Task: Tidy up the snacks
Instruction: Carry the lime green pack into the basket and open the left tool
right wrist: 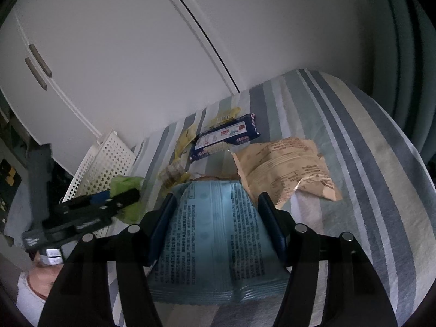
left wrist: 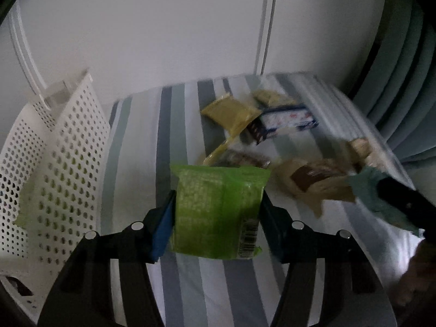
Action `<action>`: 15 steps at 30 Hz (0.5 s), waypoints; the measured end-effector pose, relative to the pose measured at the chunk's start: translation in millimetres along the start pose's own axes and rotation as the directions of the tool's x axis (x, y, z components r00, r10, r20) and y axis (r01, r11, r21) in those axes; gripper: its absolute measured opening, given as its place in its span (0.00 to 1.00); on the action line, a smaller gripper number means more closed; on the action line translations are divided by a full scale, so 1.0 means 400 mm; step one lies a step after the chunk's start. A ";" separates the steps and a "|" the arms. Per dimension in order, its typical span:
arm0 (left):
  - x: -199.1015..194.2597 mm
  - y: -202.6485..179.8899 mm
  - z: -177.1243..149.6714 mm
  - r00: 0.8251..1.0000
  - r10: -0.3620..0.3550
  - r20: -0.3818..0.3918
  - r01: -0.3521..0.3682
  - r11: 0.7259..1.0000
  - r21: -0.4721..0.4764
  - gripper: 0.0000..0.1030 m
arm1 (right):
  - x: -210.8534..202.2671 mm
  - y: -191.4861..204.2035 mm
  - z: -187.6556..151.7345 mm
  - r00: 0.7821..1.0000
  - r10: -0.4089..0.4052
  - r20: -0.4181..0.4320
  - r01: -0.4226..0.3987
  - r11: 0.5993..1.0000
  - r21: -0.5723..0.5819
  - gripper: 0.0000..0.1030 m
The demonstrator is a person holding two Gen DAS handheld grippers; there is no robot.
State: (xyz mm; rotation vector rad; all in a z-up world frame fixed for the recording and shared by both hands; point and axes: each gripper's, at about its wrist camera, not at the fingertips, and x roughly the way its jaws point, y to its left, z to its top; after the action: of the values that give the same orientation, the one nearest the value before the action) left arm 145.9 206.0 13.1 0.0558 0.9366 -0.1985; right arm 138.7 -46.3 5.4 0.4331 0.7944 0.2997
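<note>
While blur smears the far snacks on the bed [left wrist: 190,109], my left tool [left wrist: 218,212] clamps a green packet [left wrist: 215,212]; my right tool [right wrist: 218,215] pinches a blue packet [right wrist: 215,234].

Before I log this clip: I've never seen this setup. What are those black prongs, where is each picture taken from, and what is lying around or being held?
No robot here: a person holds a two-finger claw in each hand, each with a fisheye camera looking along its fingers. One picture is from the left claw, shut on a green packet. The other is from the right claw, shut on a light blue packet. Both hang over a striped cloth. On it lie a beige bag, a dark blue biscuit pack and yellow packets. A white perforated basket stands to the left.
</note>
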 end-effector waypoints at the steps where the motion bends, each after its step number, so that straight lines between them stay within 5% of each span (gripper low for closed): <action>1: -0.015 0.001 0.001 1.000 -0.003 0.013 0.003 1.000 -0.002 0.58 | -0.003 -0.001 0.001 1.000 0.002 0.005 -0.002 1.000 0.002 0.60; 15: -0.200 0.053 0.047 0.984 0.014 0.175 -0.004 0.998 -0.058 0.58 | -0.008 -0.011 0.000 1.000 0.011 0.026 -0.011 1.000 0.020 0.59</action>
State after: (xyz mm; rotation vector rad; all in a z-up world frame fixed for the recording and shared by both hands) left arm 118.8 235.9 87.8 -0.0109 0.7653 -0.1653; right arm 136.8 -51.3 5.5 0.4598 0.7709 0.2957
